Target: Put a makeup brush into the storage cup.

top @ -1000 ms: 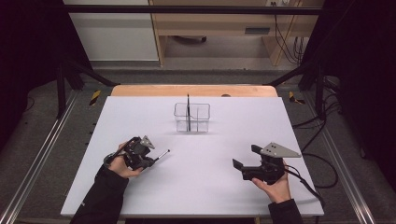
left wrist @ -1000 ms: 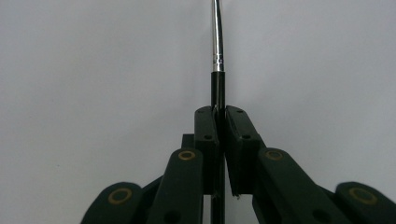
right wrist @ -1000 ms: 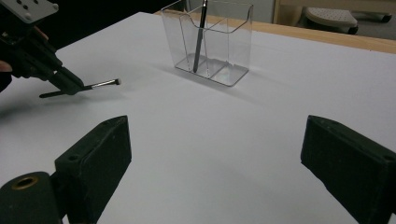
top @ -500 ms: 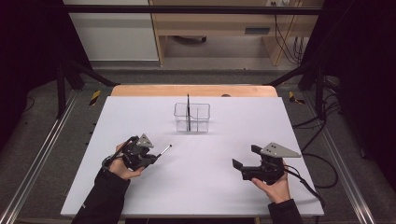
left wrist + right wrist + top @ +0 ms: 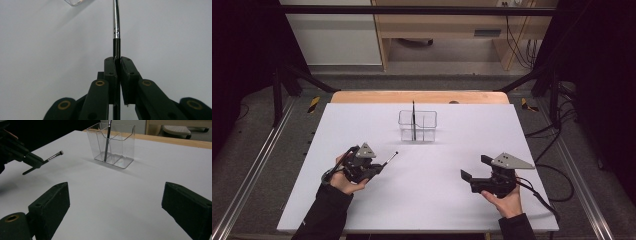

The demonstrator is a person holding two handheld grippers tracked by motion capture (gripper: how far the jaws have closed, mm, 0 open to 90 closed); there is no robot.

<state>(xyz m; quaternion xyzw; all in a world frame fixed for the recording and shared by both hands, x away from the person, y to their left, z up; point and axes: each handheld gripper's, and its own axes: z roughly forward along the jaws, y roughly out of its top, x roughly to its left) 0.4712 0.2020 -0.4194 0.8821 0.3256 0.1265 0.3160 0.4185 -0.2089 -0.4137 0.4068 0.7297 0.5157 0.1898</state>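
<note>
My left gripper is shut on the black handle of a thin brush, at the left of the white table. In the left gripper view the jaws pinch the handle and its silver ferrule points away from me. The right gripper view shows that brush held above the table, with its small tip toward a clear organizer. The organizer stands at the table's far middle, and a second brush stands upright in it. My right gripper rests open at the right with nothing between its jaws.
A wooden strip runs along the table's far edge. Metal rails and cables lie on the floor at both sides. A corner of the organizer shows ahead of the left gripper.
The left gripper has shifted slightly toward the far side with the brush, whose tip now points a little higher. The right hand has stayed still.
</note>
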